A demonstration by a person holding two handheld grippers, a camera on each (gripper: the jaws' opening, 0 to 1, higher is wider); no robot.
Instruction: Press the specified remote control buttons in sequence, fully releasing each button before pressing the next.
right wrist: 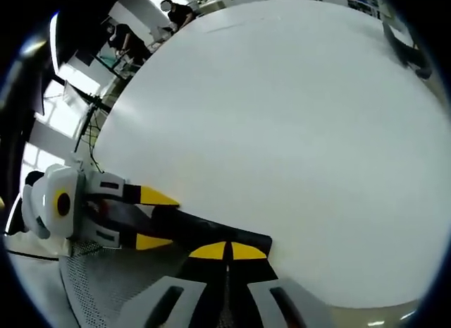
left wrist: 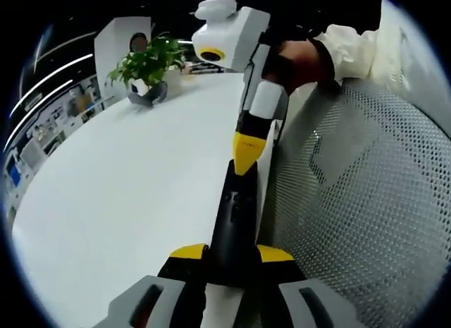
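Plainly, with the left tongs (left wrist: pixel 231 261) clenched on the black remote (left wrist: pixel 232 222) overhanging the white bench (left wrist: pixel 127 201), the closed right tongs (right wrist: pixel 227 252) pressing could tip it loose.

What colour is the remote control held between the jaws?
Black: the remote control shows best in the left gripper view.

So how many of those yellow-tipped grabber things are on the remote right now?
2. The left gripper clamps the near end of the black remote control, over the white table edge. The right gripper touches its far end, jaws closed.
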